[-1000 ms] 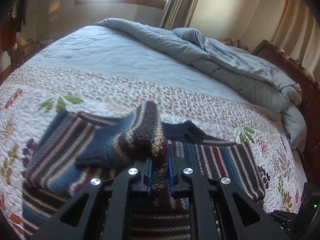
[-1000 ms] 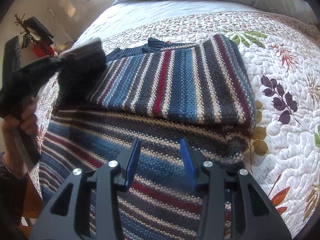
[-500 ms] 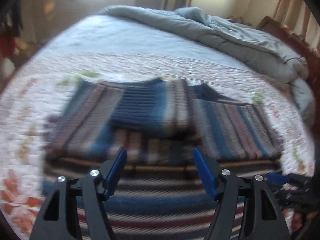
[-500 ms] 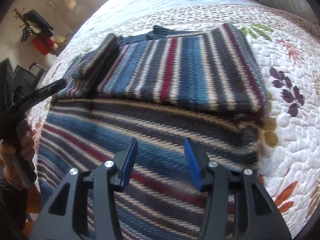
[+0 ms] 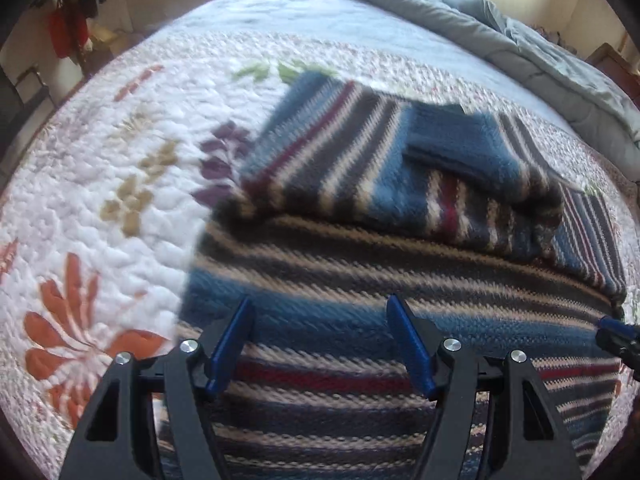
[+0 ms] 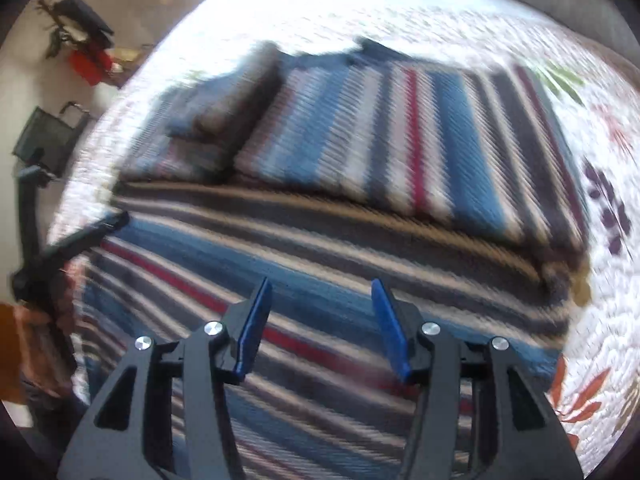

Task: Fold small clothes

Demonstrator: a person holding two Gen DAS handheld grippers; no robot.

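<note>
1. Left gripper (image 5: 320, 340): your jaws stand spread with nothing between them; they have just been opening. They point steeply down over the near, flat part of the sweater (image 5: 400, 312), close to its left edge.
2. Right gripper (image 6: 320, 320): jaws partly spread and empty; they have just been opening further. They hang over the same flat part, nearer its middle. Whether either gripper's pads touch the knit cannot be told; both views are blurred.
3. Sweater: striped knit, blue, grey, cream and red, lying on the quilt (image 5: 100, 184). The far part is doubled over the body, so its stripes run across those of the layer beneath.
4. Sleeve (image 5: 472, 148): lies folded on top of the doubled part, towards its left end as the right view shows it. No gripper is on it.
5. Quilt: white, with leaf and flower print, bare on both sides of the sweater. A grey duvet (image 5: 500, 40) is bunched at the far side of the bed.
6. Step in hand, as a judgement: both sleeves seem tucked in and the hands are free, so you are lining up for the next fold of the body.
7. Next move, as a judgement: set each gripper on a near corner of the hem, pinch through both layers, lift evenly and carry the hem over the folded part. Keep the two hands level with each other, or the sleeve may slip out.
</note>
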